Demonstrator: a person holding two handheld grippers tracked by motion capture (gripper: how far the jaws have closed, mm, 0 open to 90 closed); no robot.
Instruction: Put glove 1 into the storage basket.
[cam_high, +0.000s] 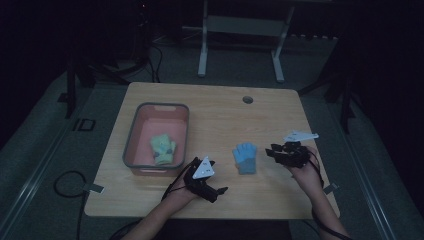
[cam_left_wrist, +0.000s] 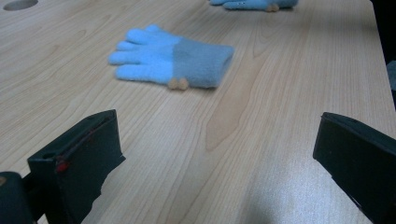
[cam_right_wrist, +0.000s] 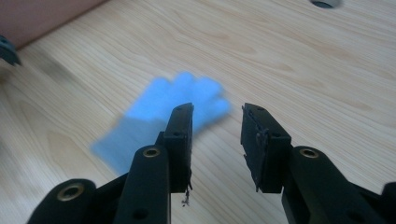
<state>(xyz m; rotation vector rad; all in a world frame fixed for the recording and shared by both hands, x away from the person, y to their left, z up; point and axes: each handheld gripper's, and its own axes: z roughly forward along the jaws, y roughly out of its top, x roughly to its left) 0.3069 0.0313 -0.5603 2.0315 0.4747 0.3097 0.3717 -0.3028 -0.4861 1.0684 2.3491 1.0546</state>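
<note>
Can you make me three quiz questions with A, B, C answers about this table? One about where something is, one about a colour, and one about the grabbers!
1. Where is the green glove?
A. in the bin
B. on the floor
C. on the blue glove

2. What colour is the glove lying on the table?
A. red
B. blue
C. yellow

3. How is the left hand-held gripper?
A. shut on a glove
B. shut and empty
C. open and empty

Answers:
1 A, it lies inside the bin's walls.
2 B, blue fingers with a greyer cuff.
3 C, its jaws stand wide apart over bare wood.
</note>
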